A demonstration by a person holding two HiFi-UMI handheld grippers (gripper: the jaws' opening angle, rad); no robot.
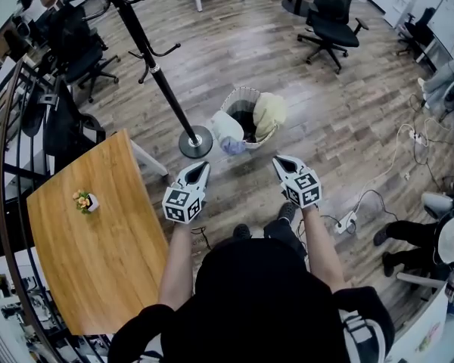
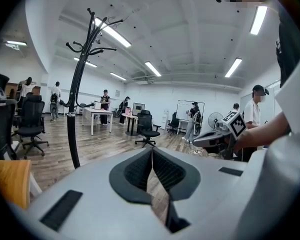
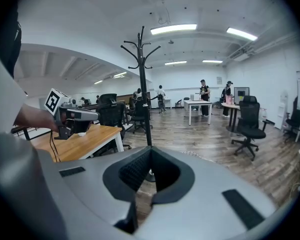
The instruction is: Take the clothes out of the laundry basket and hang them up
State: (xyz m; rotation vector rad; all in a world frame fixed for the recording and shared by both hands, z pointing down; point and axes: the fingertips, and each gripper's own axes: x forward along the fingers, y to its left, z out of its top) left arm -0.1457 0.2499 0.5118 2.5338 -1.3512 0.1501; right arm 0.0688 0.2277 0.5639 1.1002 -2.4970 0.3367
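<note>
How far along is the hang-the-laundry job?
Done: nothing that shows. The coat rack has no clothes on the hooks in view.
In hand: nothing. The left gripper and right gripper are both shut and empty, held short of the laundry basket.
Left: everything. A white garment and a pale yellow garment drape over the basket's rim, so all the picking and hanging remains.

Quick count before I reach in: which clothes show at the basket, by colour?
White garment: 1
Pale yellow garment: 1
Lilac piece: 1
Total: 3 showing; the laundry basket may hide more inside.
</note>
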